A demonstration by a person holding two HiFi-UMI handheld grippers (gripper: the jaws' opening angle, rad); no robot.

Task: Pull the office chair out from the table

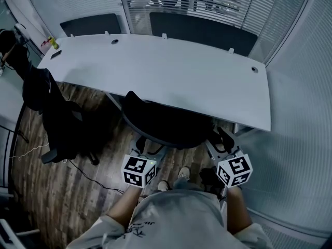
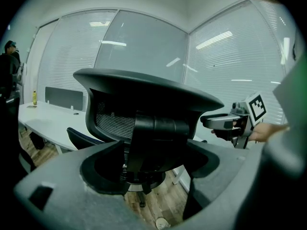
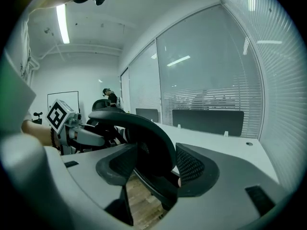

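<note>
Head view: chair (image 1: 165,122) half under table (image 1: 155,69); left gripper (image 2: 149,166) and right gripper (image 3: 152,166) spread, jaws straddling chair's back, unpinched.

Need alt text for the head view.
From above, a person holds the left gripper and right gripper, jaws open, at the backrest of a black office chair tucked against a white table. A second dark chair draped with dark clothes stands at left.
</note>
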